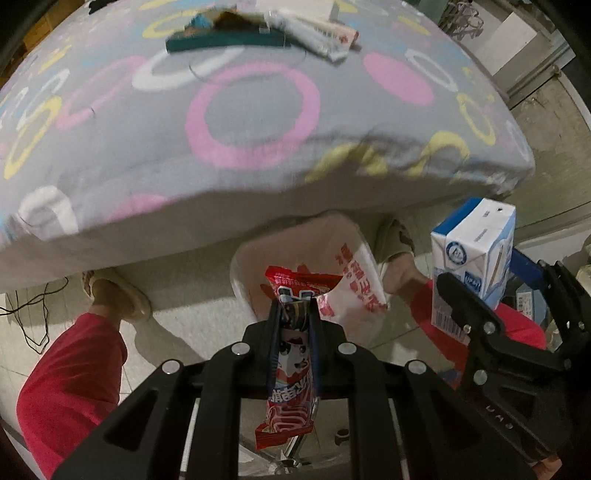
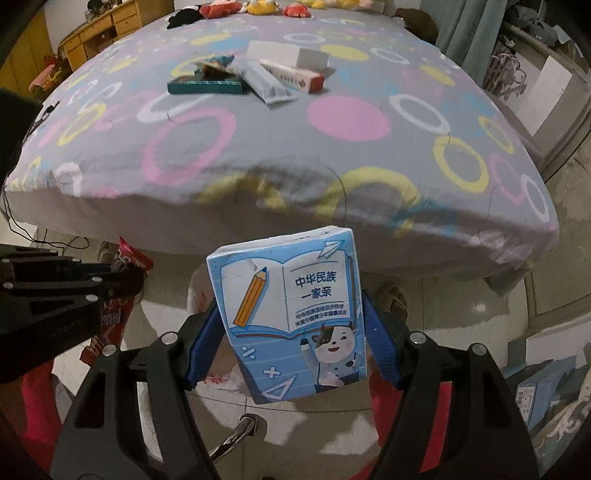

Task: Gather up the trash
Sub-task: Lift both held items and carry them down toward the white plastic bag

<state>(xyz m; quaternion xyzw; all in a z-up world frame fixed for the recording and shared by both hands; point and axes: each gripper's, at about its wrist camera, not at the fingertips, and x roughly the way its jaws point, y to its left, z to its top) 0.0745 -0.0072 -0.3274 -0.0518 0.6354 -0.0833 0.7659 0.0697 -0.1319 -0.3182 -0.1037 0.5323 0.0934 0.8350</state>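
"中华民族一家亲" on blue milk carton [image 2: 291,317]; red wrapper [image 1: 291,365] lettering seemingly illegible.

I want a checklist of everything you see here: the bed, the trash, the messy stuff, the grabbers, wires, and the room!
Surface: bed with a grey sheet of coloured rings.
Job's things: red snack wrapper and blue milk carton, both held above a white bin lined with a printed bag.
Clutter: teal box, white box and wrappers on the bed; plush toys at its far edge.
Grippers: left gripper pinches the wrapper; right gripper clamps the carton.
Cables: black cable on the floor.
Surroundings: tiled floor, wooden desk, green curtain.
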